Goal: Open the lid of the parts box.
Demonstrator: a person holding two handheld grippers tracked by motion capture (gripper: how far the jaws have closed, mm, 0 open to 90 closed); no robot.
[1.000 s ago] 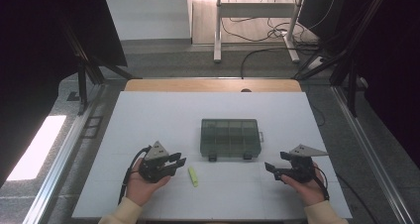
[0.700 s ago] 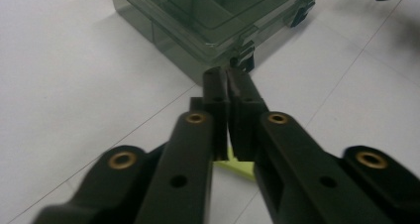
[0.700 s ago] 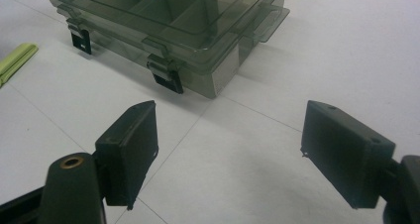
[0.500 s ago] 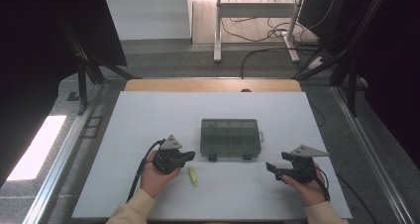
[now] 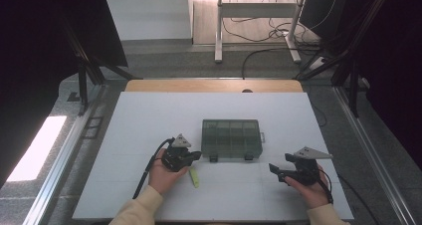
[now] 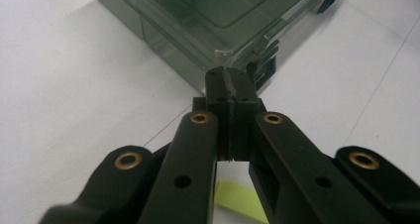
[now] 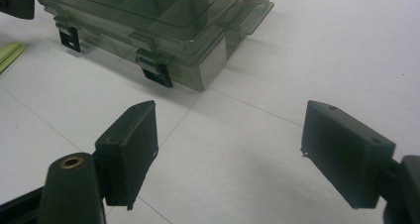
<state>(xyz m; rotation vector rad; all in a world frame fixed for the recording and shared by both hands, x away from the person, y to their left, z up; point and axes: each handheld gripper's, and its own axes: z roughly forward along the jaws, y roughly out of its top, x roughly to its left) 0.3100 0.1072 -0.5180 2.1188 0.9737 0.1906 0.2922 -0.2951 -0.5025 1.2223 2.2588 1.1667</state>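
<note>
Smoky green box, black tongs, white table.

My left gripper (image 5: 195, 157) is black with brass-coloured rivets, a pale grey three-cornered plate on top and a black cable trailing off it; my right gripper (image 5: 275, 169) is the same black, its plate light grey too. The compartment box (image 5: 232, 138) is a translucent smoky grey-green, with black latches (image 7: 157, 74) along its near edge. A yellow-green strip (image 5: 193, 176) lies on my left, bright against the table (image 5: 149, 115), which is plain white crossed by thin grey lines. Its far edge (image 5: 214, 85) is light wood. My sleeves (image 5: 137, 212) are cream.
</note>
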